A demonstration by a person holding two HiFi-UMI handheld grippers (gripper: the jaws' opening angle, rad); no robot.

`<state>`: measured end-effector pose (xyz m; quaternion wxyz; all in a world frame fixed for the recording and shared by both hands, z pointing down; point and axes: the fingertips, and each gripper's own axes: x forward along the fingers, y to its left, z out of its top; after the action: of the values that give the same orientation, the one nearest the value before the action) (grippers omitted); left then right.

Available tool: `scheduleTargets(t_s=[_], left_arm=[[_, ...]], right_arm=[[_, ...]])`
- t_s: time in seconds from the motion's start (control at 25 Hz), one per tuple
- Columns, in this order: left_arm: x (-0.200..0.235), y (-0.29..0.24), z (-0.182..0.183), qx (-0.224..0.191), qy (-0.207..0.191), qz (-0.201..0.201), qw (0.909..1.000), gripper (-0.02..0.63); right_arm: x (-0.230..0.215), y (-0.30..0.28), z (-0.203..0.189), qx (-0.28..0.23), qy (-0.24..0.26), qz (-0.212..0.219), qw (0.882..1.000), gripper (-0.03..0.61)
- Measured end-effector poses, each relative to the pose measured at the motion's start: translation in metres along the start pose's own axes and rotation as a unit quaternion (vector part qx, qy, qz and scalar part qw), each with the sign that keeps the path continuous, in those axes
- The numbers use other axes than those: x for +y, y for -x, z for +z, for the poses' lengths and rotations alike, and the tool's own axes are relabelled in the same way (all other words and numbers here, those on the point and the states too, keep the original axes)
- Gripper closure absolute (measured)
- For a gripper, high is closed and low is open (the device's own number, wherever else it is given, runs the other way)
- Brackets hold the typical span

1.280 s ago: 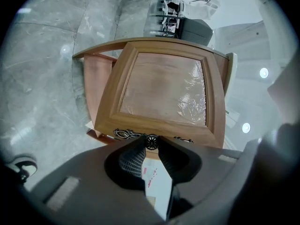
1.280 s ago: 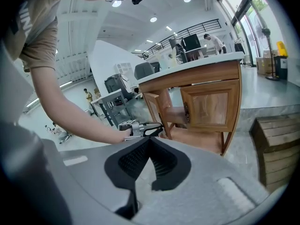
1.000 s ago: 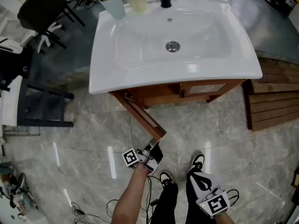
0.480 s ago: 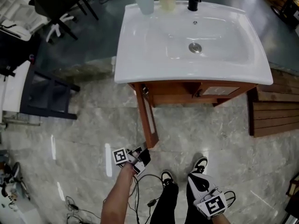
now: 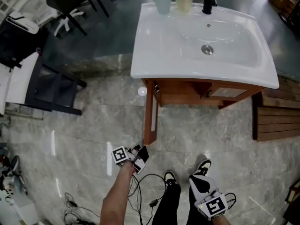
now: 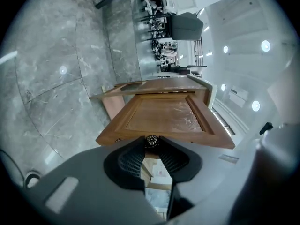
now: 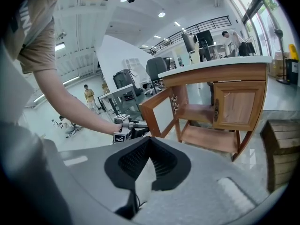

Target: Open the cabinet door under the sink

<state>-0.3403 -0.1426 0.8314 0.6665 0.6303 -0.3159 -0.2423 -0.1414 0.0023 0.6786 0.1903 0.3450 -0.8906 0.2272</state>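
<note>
The left gripper [image 6: 151, 147] had its jaws spread, and they had just been opening wider. The small round knob [image 6: 151, 140] of the cabinet door [image 6: 164, 112] sat right at their tips, in the gap, and the pads did not appear to clamp it. The right gripper [image 7: 149, 142] hung low by the person's right leg, its jaws pressed together with nothing between them. A black cable [image 5: 147, 179] trailed over the marble floor [image 5: 84, 139] beside the person's shoes [image 5: 168, 177].

The cabinet door stood swung wide open. It was hinged at the front left corner of the cabinet [image 5: 183, 97] and jutted straight out toward the person, its free edge just ahead of the left gripper. In the right gripper view the opened left compartment showed two wooden shelves [image 7: 206, 139]. Beside it, the right-hand door [image 7: 236, 104] was closed.

On top of the cabinet lay the white sink [image 5: 154, 55], with a metal drain [image 5: 207, 49] in the middle of its basin. Near the sink's back left corner stood a teal cup [image 5: 161, 0] and, just beside it, a pale cup [image 5: 183, 1]. Each had tan sticks rising from its rim; what they were could not be made out. A black faucet [image 5: 209, 1] stood at the back edge, to the right of the cups.
</note>
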Motion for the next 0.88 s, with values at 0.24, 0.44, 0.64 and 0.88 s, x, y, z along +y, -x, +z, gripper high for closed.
scheduleTargets(t_s=[0.24, 0.44, 0.64, 0.88], left_arm=[[-0.006, 0.010, 0.002, -0.041, -0.030, 0.004, 0.9987, 0.508], [-0.007, 0.047, -0.019, -0.085, -0.046, 0.022, 0.9951, 0.601], [0.006, 0.080, -0.072, -0.032, -0.230, 0.145, 0.9617, 0.597], [-0.022, 0.034, -0.137, 0.008, -0.340, 0.168, 0.9255, 0.595]], right_arm=[[0.005, 0.002, 0.009, 0.002, 0.013, -0.008, 1.000, 0.577], [0.009, 0.004, 0.013, 0.014, 0.031, -0.012, 0.999, 0.577], [0.003, 0.006, 0.011, 0.002, 0.019, -0.024, 1.000, 0.577], [-0.006, 0.020, 0.014, 0.020, 0.034, -0.031, 0.999, 0.577]])
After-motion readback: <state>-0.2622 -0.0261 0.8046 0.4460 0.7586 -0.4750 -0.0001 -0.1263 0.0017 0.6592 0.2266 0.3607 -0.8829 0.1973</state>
